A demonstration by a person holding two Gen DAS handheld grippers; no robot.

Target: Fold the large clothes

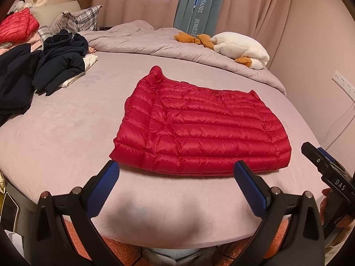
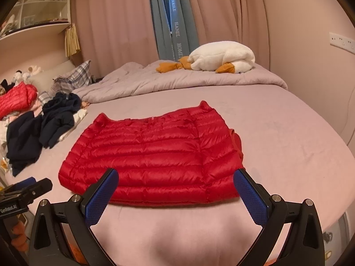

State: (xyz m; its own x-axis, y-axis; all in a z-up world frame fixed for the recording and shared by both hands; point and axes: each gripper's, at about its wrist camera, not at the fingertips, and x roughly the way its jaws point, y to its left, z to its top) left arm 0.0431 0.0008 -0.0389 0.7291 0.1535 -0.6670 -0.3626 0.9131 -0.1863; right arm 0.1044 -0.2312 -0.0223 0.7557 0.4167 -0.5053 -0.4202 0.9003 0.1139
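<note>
The left gripper (image 1: 176,173) is wide open and holds nothing. Its two blue pads (image 1: 104,188) stick out over the near edge of the bed (image 1: 66,133). Right in front of it lies the red puffy jacket (image 1: 199,133). The jacket is folded into a flat, neat shape on the pink sheet. Its near edge sits just past the tips of the left gripper, and they do not seem to touch.

The right gripper (image 2: 176,174) is wide open too, with nothing in it. The jacket (image 2: 150,155) lies just ahead of it, and the fingertips (image 2: 241,177) sit over the near edge of the jacket. I cannot tell if they touch the cloth.

In the left view, the right gripper (image 1: 321,166) shows far off to the right side, with a bit of a hand (image 1: 326,204) on it.

Far ahead and to the left of both tools is a pile of dark clothes (image 1: 55,66). Behind that pile is another red jacket (image 1: 15,25). Far ahead and to the right, a white stuffed goose (image 1: 239,48) lies on a crumpled blanket (image 1: 144,42). Pink curtains (image 2: 122,22) hang behind the bed.
</note>
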